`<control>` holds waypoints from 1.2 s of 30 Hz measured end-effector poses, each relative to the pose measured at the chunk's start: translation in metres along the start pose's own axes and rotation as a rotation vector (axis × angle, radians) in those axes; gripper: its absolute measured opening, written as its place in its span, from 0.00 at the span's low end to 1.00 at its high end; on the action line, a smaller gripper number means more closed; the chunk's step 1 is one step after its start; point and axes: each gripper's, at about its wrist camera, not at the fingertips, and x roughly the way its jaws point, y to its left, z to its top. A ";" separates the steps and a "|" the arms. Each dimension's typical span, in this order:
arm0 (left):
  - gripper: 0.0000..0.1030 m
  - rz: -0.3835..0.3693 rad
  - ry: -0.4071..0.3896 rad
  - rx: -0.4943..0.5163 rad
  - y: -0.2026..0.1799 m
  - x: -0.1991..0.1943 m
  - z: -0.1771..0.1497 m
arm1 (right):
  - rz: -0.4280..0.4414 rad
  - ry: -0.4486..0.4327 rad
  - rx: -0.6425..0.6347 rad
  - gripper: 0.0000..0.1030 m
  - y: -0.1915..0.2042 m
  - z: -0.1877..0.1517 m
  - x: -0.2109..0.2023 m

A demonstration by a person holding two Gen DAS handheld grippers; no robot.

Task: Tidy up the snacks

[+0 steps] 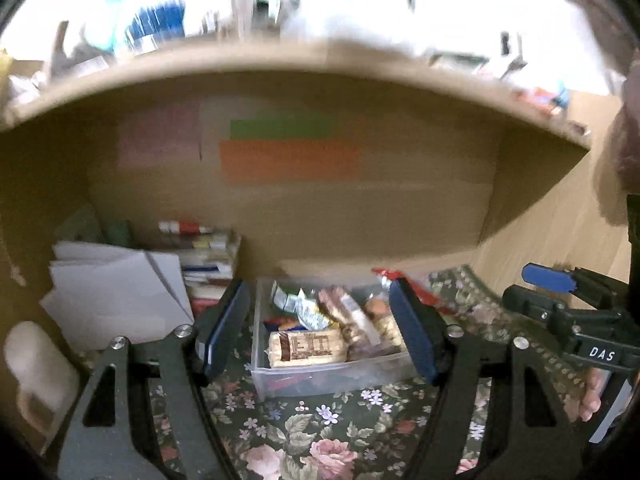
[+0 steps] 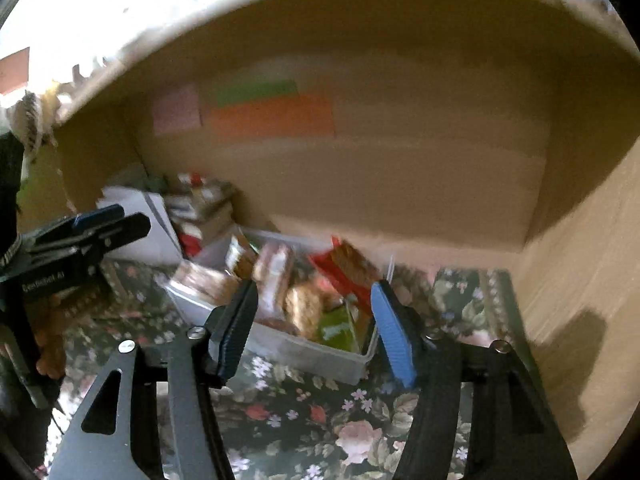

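A clear plastic bin (image 1: 332,374) full of wrapped snacks stands on a floral cloth (image 1: 320,432) inside a wooden shelf bay. A tan wrapped snack bar (image 1: 306,347) lies at its front. My left gripper (image 1: 320,332) is open and empty, its fingers on either side of the bin, just in front of it. In the right wrist view the bin (image 2: 304,350) sits ahead, blurred, with several packets in it. My right gripper (image 2: 314,332) is open and empty, close over the bin's near corner. Each gripper shows in the other's view, the right one (image 1: 560,292) and the left one (image 2: 96,228).
A stack of books and white papers (image 1: 120,288) stands left of the bin. A red packet (image 1: 404,280) lies behind the bin's right side. The shelf's back wall (image 1: 288,152) carries pink, green and orange patches. A wooden side wall (image 2: 580,280) stands at the right.
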 end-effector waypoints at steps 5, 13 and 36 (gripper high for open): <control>0.73 0.010 -0.099 0.001 -0.010 -0.053 0.001 | 0.000 -0.110 0.003 0.60 0.015 0.005 -0.046; 0.85 0.016 -0.186 0.017 -0.023 -0.103 -0.007 | -0.011 -0.203 0.009 0.70 0.034 0.001 -0.091; 1.00 0.006 -0.201 0.006 -0.023 -0.124 -0.023 | -0.056 -0.256 -0.008 1.00 0.059 -0.012 -0.114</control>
